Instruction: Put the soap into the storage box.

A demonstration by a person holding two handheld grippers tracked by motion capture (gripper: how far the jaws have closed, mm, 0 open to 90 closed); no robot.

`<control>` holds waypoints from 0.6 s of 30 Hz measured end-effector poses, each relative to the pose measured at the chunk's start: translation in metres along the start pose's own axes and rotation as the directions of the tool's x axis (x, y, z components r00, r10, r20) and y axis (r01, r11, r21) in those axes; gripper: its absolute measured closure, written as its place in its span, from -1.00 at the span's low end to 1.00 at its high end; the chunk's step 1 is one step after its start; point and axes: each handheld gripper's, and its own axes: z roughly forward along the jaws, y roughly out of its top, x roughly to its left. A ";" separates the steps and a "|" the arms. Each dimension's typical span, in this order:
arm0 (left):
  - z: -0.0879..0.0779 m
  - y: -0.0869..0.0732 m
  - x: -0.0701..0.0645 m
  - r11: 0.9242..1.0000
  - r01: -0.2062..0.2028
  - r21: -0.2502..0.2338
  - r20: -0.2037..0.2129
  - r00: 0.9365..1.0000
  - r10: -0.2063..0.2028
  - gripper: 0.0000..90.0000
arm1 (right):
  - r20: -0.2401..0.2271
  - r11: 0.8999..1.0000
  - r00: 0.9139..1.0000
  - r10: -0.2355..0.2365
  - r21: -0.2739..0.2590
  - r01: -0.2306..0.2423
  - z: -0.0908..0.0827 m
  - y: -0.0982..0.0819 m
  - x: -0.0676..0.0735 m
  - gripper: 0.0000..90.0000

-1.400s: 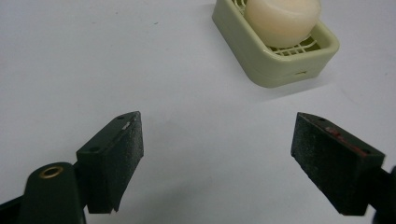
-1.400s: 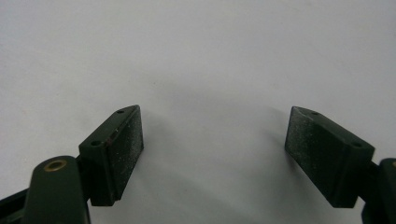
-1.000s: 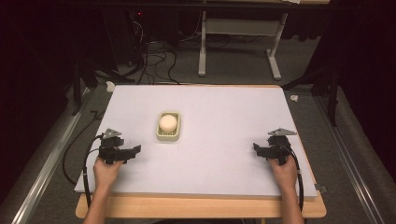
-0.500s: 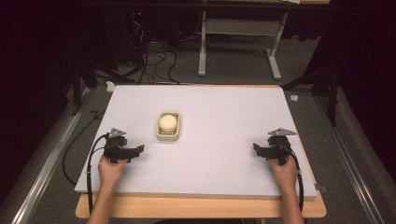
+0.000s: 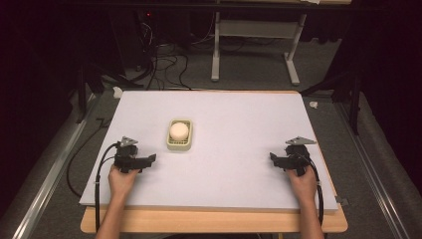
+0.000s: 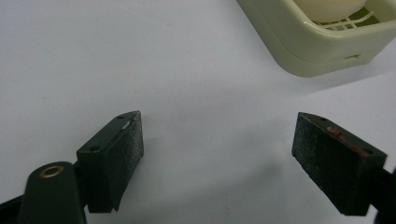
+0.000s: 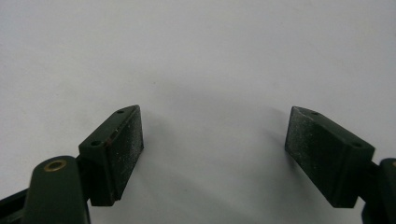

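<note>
Left gripper (image 5: 148, 160) sat with jaws spread — the egg (image 5: 179, 130) in its tray (image 5: 172, 145) near, at two o'clock; right gripper (image 5: 273, 158) likewise spread, holding nothing.

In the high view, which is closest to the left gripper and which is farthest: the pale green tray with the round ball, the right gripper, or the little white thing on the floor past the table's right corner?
From the left gripper:
1. Pale green square tray holding a cream ball, just ahead to its right.
2. Right gripper, across the table's near edge.
3. Small white scrap on the floor, far right.
</note>
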 end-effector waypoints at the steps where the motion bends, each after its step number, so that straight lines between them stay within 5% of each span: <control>1: 0.001 0.000 0.000 1.000 0.000 -0.002 -0.002 1.000 0.000 -0.61 | 0.000 1.000 1.000 0.000 0.000 0.000 0.000 0.000 0.000 -0.56; 18: 0.009 -0.002 -0.009 0.998 -0.066 -0.001 -0.072 0.995 0.066 -0.64 | -0.001 1.000 1.000 -0.001 0.000 0.001 0.000 0.000 0.000 -0.56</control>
